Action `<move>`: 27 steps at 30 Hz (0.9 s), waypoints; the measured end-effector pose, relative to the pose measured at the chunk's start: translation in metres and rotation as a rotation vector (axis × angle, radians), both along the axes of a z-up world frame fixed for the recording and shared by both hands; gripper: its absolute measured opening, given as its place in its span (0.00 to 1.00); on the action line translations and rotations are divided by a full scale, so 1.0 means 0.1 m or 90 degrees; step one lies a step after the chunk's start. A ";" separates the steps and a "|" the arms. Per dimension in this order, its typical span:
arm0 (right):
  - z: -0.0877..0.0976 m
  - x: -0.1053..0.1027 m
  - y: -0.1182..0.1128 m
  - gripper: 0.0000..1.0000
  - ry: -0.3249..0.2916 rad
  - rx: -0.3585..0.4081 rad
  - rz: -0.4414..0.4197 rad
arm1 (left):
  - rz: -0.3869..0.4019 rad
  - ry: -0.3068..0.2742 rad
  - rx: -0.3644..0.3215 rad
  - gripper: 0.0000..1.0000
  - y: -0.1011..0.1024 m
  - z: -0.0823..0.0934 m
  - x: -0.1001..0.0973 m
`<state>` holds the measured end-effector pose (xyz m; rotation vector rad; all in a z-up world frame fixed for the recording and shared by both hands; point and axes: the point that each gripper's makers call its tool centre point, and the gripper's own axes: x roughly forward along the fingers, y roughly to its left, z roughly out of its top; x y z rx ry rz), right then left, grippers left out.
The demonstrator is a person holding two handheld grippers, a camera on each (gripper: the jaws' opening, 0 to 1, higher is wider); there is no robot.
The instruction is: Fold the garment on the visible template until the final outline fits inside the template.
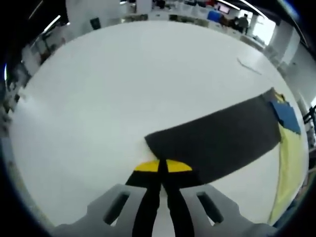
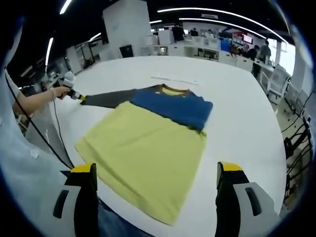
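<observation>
**Sleeve pinched, shirt spread on white table**

Desks, monitors and a few people line the office beyond the table's (image 2: 237, 94) far edge, under long ceiling lights. A flat pale sheet (image 1: 249, 65) lies on the tabletop at 1 o'clock in the left gripper view, well apart from the shirt (image 2: 148, 148). In the right gripper view a black cable (image 2: 42, 134) runs past a person's sleeve at 9 o'clock.

The shirt lies flat mid-table: yellow-green body, blue chest, dark grey sleeve (image 1: 217, 140) stretched out toward 10 o'clock. The left gripper (image 1: 163, 168) is clenched on the sleeve's cuff, its yellow-tipped jaws meeting there. The right gripper (image 2: 157, 180) hangs released above the shirt's hem, jaws wide apart, touching nothing.
</observation>
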<state>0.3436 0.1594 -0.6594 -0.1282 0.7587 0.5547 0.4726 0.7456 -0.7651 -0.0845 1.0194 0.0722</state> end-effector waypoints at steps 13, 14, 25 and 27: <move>-0.03 0.00 0.01 1.00 0.002 0.004 0.004 | -0.024 -0.020 0.004 0.00 -0.09 0.19 0.05; -0.03 0.01 0.00 1.00 0.001 0.004 0.005 | -0.033 -0.021 0.006 0.00 -0.11 0.21 0.06; -0.02 0.01 -0.05 1.00 -0.006 0.000 0.002 | -0.054 -0.034 0.007 0.00 -0.24 0.35 0.13; -0.02 0.00 -0.06 1.00 -0.005 0.001 0.002 | -0.057 -0.041 -0.003 0.00 -0.29 0.37 0.14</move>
